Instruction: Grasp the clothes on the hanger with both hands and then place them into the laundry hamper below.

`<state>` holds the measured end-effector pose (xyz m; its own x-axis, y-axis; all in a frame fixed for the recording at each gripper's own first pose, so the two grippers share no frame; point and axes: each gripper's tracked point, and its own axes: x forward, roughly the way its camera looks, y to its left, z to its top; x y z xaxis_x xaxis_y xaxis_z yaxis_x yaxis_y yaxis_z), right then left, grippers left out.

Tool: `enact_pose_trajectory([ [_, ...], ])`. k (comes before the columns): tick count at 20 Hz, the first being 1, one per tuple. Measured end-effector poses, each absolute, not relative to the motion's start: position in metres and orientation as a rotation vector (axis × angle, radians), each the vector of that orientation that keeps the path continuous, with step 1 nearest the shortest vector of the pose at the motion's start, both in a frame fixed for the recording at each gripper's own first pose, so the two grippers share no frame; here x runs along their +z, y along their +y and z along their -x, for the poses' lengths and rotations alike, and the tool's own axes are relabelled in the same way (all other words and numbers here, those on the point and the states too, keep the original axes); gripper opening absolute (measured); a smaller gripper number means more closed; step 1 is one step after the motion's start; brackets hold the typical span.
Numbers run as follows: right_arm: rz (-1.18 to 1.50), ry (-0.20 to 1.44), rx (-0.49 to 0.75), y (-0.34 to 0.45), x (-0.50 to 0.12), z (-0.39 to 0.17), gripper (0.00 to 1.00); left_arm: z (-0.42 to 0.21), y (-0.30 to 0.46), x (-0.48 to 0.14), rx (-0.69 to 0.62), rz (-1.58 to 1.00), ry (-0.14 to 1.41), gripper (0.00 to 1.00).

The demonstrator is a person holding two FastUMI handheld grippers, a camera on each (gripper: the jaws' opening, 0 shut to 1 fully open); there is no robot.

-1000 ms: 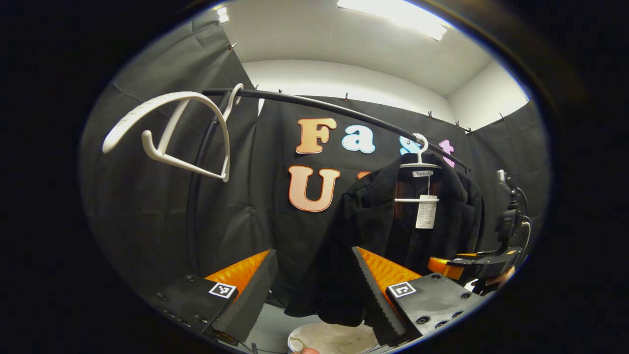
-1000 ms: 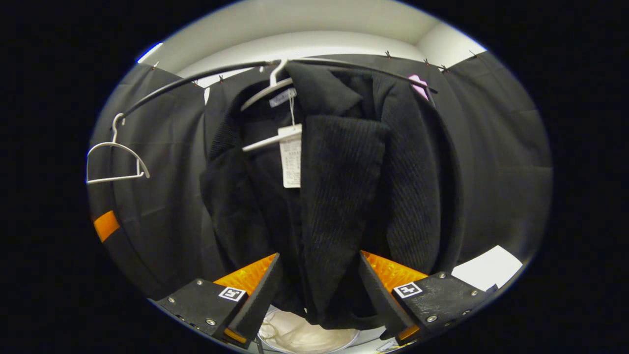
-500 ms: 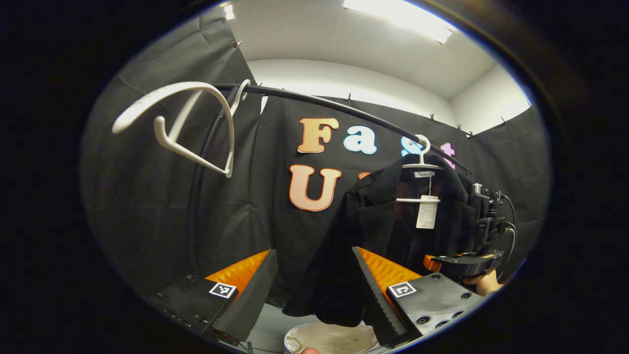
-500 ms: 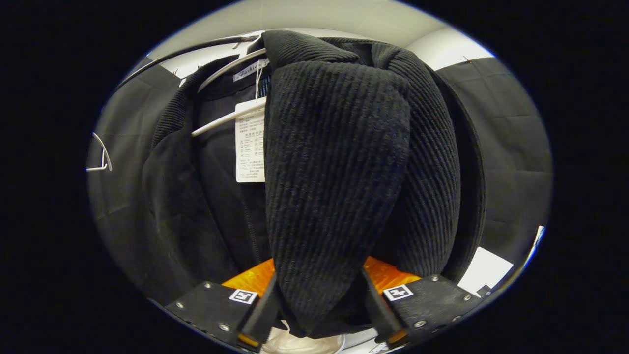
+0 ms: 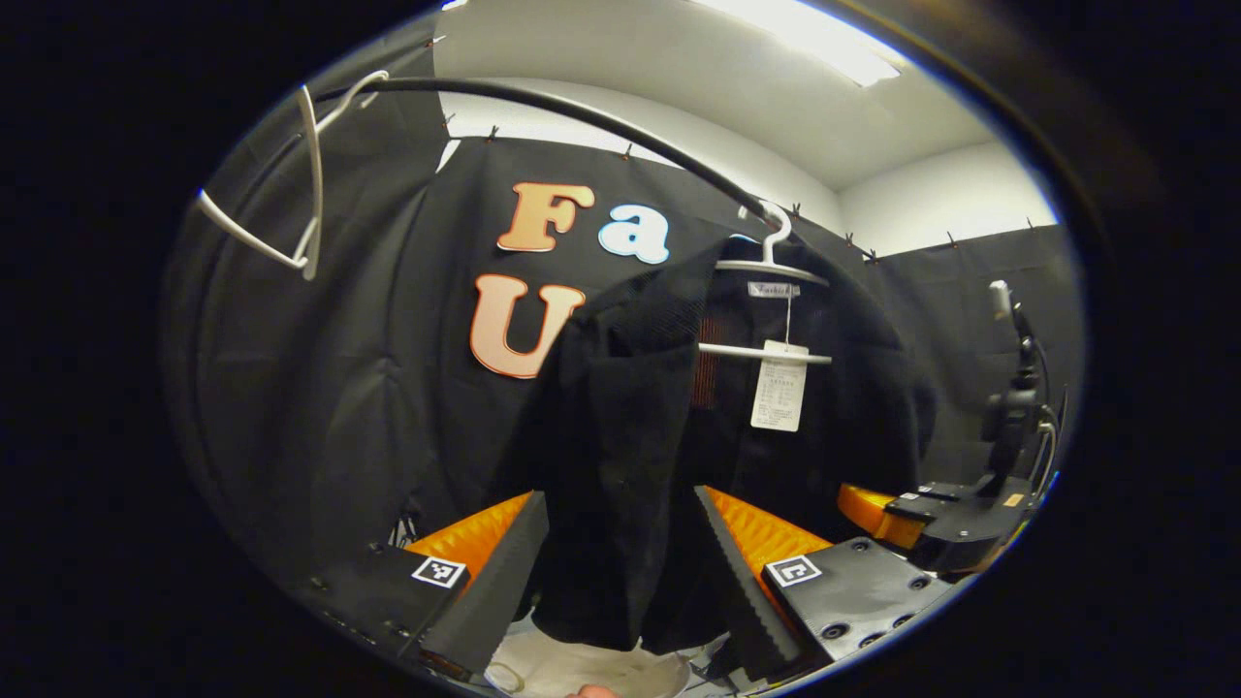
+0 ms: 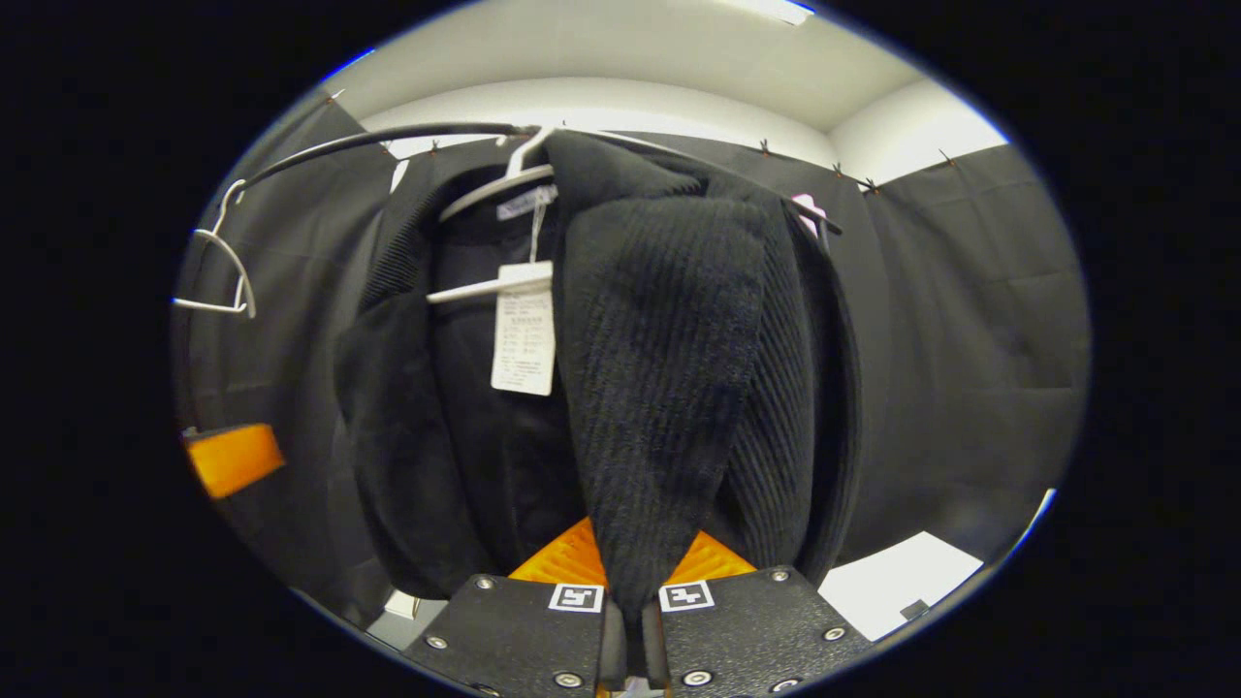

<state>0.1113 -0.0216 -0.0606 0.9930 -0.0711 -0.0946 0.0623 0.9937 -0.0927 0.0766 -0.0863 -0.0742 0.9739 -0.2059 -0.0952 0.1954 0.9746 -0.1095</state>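
Note:
A black jacket (image 5: 620, 427) hangs on a white hanger (image 5: 771, 271) from the black rail (image 5: 582, 111), with a paper tag (image 5: 779, 388) at its neck. My left gripper (image 5: 620, 572) is open, and the jacket's left front panel hangs between its fingers. The right gripper (image 6: 630, 630) is shut on the ribbed right front panel of the jacket (image 6: 669, 339), low down. The white laundry hamper (image 5: 582, 671) peeks out below the hem. In the left gripper view the right gripper (image 5: 863, 511) reaches into the jacket's far side.
An empty white hanger (image 5: 291, 194) hangs near the rail's left end, also seen as the empty hanger (image 6: 228, 276) in the right gripper view. A white patch (image 6: 902, 582) lies on the floor at the lower right. Black cloth walls stand close behind the rail.
The right gripper's fingers have shut on the ribbed front panel. My left gripper has moved right and closer, so the left panel now hangs between its open fingers.

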Motion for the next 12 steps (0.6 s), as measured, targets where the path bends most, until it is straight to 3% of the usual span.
enact_pose_trajectory([
  [1, 0.094, 0.094, -0.052, -0.019, -0.056, -0.104, 0.07, -0.09, -0.099, -0.083, -0.21, 0.096, 0.108, 1.0],
  [2, 0.092, 0.092, -0.037, -0.017, -0.053, -0.1, 0.07, -0.101, -0.107, -0.089, -0.202, 0.088, 0.103, 0.93],
  [6, 0.057, 0.088, -0.005, -0.014, -0.045, -0.086, 0.07, -0.149, -0.12, -0.108, -0.101, 0.028, 0.047, 0.96],
  [7, 0.055, 0.085, 0.002, -0.014, -0.044, -0.085, 0.07, -0.158, -0.119, -0.111, -0.069, 0.006, 0.035, 0.92],
  [8, 0.055, 0.087, 0.007, -0.014, -0.043, -0.083, 0.06, -0.167, -0.119, -0.113, -0.039, -0.016, 0.025, 0.97],
  [9, 0.051, 0.088, 0.015, -0.013, -0.042, -0.081, 0.06, -0.177, -0.117, -0.116, 0.0, -0.038, 0.012, 0.92],
  [10, 0.044, 0.088, 0.024, -0.011, -0.041, -0.08, 0.07, -0.184, -0.112, -0.118, 0.047, -0.059, 0.001, 1.0],
  [12, 0.041, 0.091, 0.035, -0.01, -0.041, -0.08, 0.07, -0.192, -0.102, -0.125, 0.131, -0.083, -0.004, 0.96],
])
